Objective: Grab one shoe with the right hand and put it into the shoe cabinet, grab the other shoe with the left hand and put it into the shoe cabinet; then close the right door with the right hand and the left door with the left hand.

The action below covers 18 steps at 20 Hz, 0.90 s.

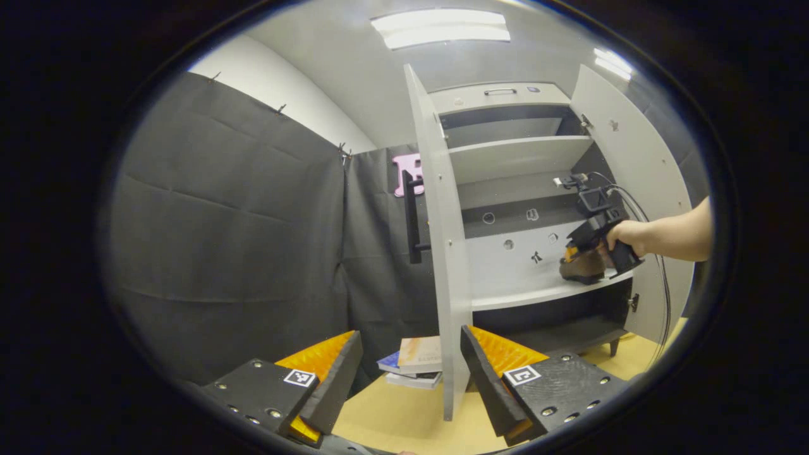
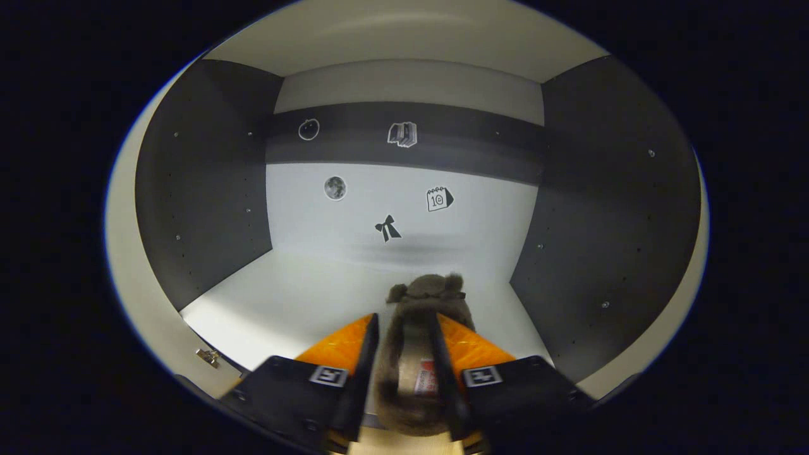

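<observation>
Right tool (image 2: 404, 354): fingers clamped on brown fuzzy shoe (image 2: 423, 303), reaching inside shoe cabinet (image 1: 524, 208). Shoe sits on white middle shelf (image 2: 284, 303), toward right side wall, toe pointing at back panel. Left tool (image 1: 407, 373): fingers apart, nothing between, outside cabinet facing edge of open left door (image 1: 442, 253). Right door (image 1: 638, 164) open. Books (image 1: 417, 363) stacked on floor beyond left tool.

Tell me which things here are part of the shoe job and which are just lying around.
Part of the job:
- fuzzy brown shoe, gripped by the right claw over the shelf
- white shoe cabinet, both doors open: left door, right door
- left claw, open

Lying about:
- stack of books on the yellow floor
- small stickers on the cabinet's back panel
</observation>
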{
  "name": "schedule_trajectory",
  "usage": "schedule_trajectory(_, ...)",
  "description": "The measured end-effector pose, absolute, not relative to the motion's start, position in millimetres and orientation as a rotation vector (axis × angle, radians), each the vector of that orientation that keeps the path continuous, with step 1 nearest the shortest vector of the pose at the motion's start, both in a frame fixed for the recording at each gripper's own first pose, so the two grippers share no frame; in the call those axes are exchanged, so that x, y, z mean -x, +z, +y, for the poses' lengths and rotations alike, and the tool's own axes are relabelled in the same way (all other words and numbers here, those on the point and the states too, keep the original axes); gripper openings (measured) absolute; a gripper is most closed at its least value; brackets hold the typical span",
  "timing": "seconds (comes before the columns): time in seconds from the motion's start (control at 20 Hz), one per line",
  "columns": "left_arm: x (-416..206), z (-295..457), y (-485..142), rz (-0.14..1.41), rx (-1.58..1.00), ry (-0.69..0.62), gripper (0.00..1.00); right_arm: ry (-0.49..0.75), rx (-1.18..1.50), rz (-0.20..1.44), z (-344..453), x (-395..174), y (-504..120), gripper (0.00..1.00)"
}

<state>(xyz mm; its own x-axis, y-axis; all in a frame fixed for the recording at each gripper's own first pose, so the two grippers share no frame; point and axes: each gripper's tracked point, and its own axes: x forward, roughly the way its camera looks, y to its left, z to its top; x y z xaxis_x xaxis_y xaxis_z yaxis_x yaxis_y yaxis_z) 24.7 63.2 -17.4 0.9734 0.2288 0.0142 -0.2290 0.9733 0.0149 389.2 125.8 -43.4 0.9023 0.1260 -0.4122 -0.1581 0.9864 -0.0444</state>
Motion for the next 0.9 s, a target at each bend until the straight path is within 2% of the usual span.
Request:
schedule_trajectory(0.05, -25, 62, -17, -0.011, -0.012, 0.219, 0.91, 0.153, 0.06, 0.381, 128, -385, -34, 0.84)
schedule_trajectory(0.1, -25, 61, -17, -0.008, -0.009, 0.206, 0.98, 0.148, 0.051, 0.342, 124, -379, -26, 0.9)
schedule_trajectory(0.15, -26, 59, -17, -0.004, -0.007, 0.187, 0.98, 0.133, 0.049, 0.305, 117, -373, -17, 0.96)
schedule_trajectory(0.2, -27, 57, -17, -0.002, -0.002, 0.163, 0.98, 0.124, 0.046, 0.269, 113, -363, -10, 0.97)
schedule_trajectory(0.25, -29, 56, -17, -0.004, 0.002, 0.139, 0.91, 0.123, 0.05, 0.241, 109, -353, -4, 0.99)
schedule_trajectory(0.45, -36, 49, -20, -0.004, 0.02, 0.055, 0.91, 0.107, 0.103, 0.141, 90, -302, 8, 0.97)
schedule_trajectory(0.7, -67, 6, -35, 0.021, 0.041, -0.046, 0.91, 0.105, 0.072, 0.127, 73, -243, 0, 0.98)
schedule_trajectory(0.75, -73, -1, -40, 0.028, 0.045, -0.067, 0.98, 0.108, 0.071, 0.127, 71, -232, -2, 0.98)
schedule_trajectory(0.8, -78, -6, -44, 0.034, 0.049, -0.087, 0.99, 0.114, 0.072, 0.128, 71, -222, -4, 0.97)
schedule_trajectory(0.85, -83, -14, -50, 0.045, 0.051, -0.11, 0.91, 0.117, 0.074, 0.12, 69, -213, -4, 0.98)
schedule_trajectory(0.9, -89, -20, -56, 0.057, 0.053, -0.129, 0.91, 0.118, 0.074, 0.099, 67, -205, -2, 0.97)
